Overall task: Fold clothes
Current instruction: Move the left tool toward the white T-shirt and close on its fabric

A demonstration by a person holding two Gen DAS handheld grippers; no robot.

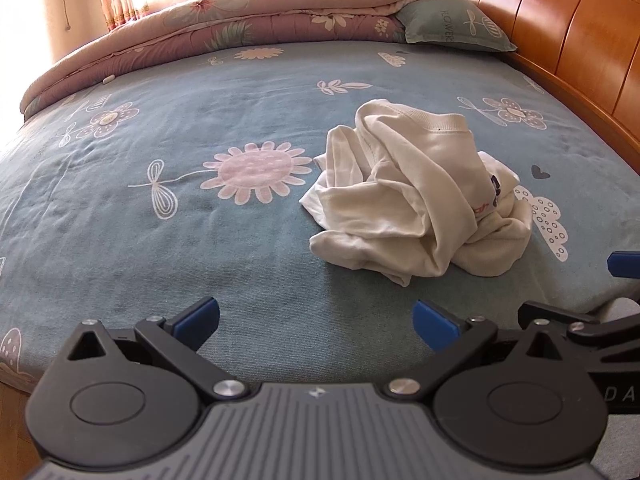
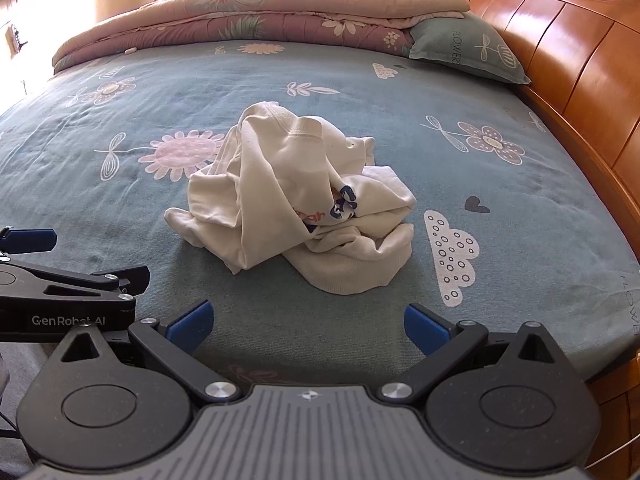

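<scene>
On the bed: a crumpled white cotton garment (image 1: 416,196) with a ribbed collar lies in a heap on the blue-green bed sheet printed with pink flowers and white clouds (image 1: 168,216), nothing touching it.
Garment detail: a bit of print (dark blue and red lettering, too folded to read) shows among the creases on the side nearer the headboard.
Left hand-held gripper (image 1: 316,322): low over the near edge of the bed, blue-padded fingers (image 1: 200,318) spread wide apart and empty; the garment sits ahead and to its right, well clear.
Right hand-held gripper (image 2: 306,326): beside the left one, fingers likewise released wide with nothing between them; the heap lies straight ahead, apart from the tips.
Far side of bed: a folded pink floral quilt (image 2: 256,16) stretches across, with a grey-green pillow (image 2: 468,50) touching its right end.
Right of bed: a glossy orange-brown wooden headboard (image 2: 572,64) runs along the edge.
</scene>
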